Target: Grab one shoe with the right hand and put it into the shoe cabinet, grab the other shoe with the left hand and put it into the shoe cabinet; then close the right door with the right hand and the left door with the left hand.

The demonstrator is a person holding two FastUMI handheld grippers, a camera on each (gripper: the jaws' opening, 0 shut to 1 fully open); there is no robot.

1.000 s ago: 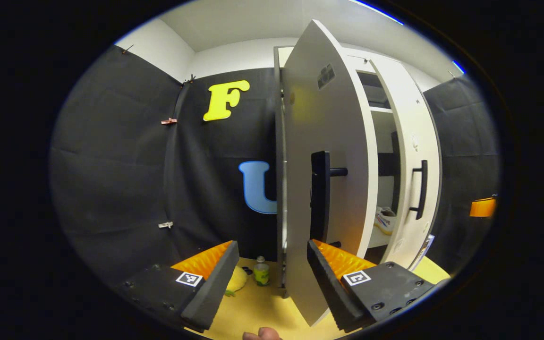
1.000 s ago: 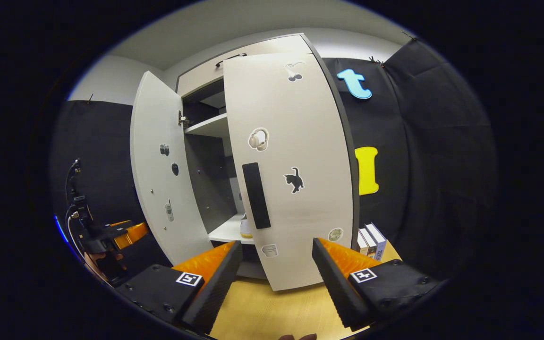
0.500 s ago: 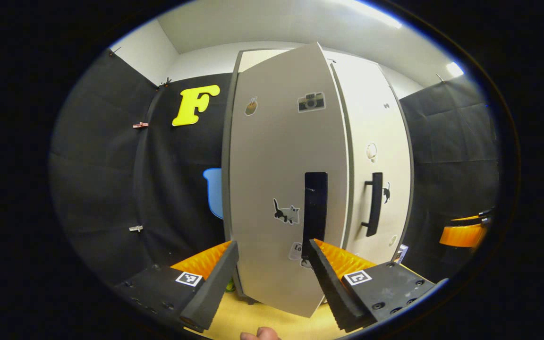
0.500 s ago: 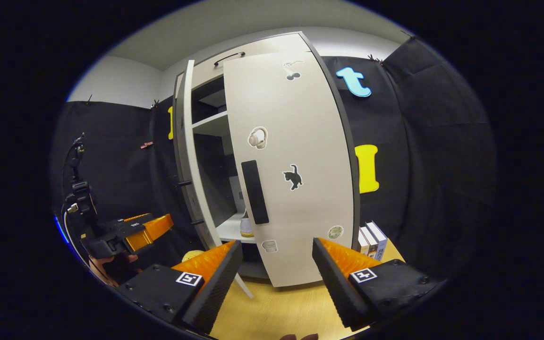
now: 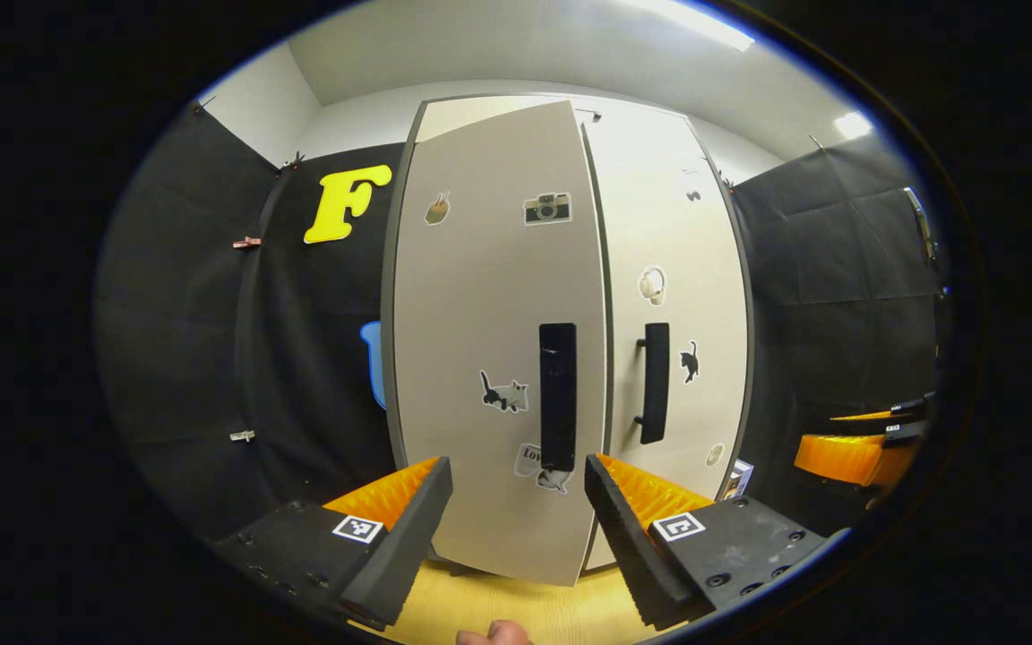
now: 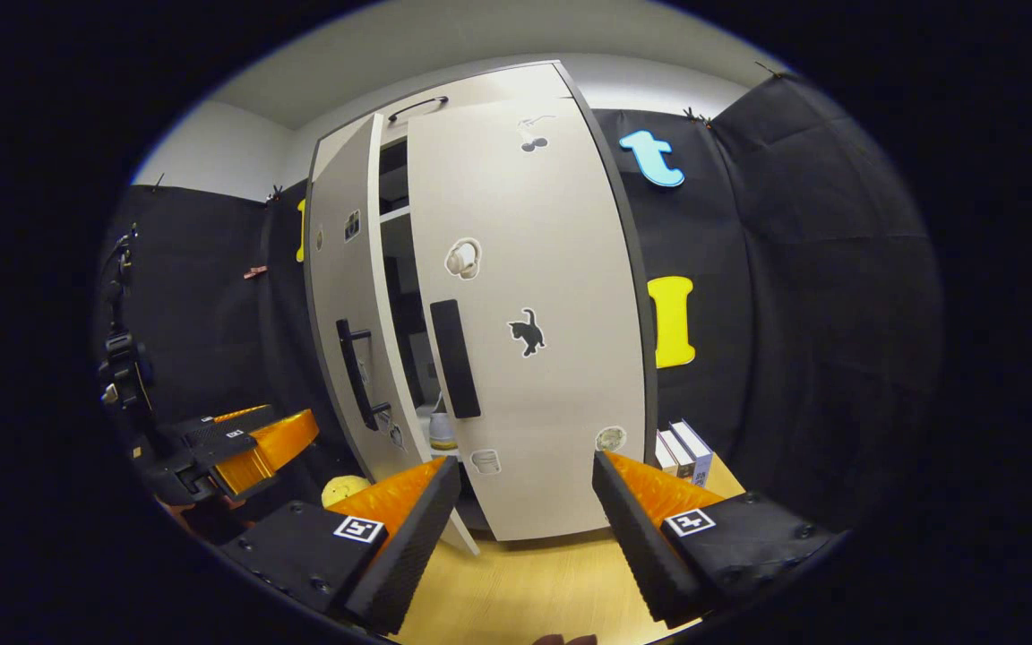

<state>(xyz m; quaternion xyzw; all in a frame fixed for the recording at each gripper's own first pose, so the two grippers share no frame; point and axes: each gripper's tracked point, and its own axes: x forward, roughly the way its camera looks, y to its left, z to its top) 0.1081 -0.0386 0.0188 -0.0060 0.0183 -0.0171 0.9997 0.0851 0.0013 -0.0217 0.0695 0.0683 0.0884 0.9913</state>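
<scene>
Left gripper view: left door (image 5: 489, 340) sits mid-frame facing the camera, its edge right beside the right door (image 5: 673, 296) (a second ago it stood edge-on and swung wide, so it has come most of the way round).

Gap: from the right gripper view there's a dark slit between left door (image 6: 346, 296) and right door (image 6: 525, 313), so neither is fully home yet. Closing step looks nearly done, not finished.

Left gripper (image 5: 516, 488): fingers apart, nothing between them, low centre of frame just short of the left door's handle (image 5: 557, 394). It also shows at lower left in the right gripper view (image 6: 238, 448).

Right gripper (image 6: 525, 488): fingers apart too, empty, low centre of frame in front of the right door, which has barely shifted.

Shoe cabinet (image 6: 480, 90): through the slit you can see a shelf up top and a pale shoe (image 6: 441, 432) on the lower shelf, left of centre and low. Second shoe: can't tell, the slit is too narrow.

Floor stuff: books (image 6: 686, 452) standing just right of the cabinet's foot, a yellow thing (image 6: 341, 490) at lower left.

Meaning: I'd guess each door needs one more push.
</scene>
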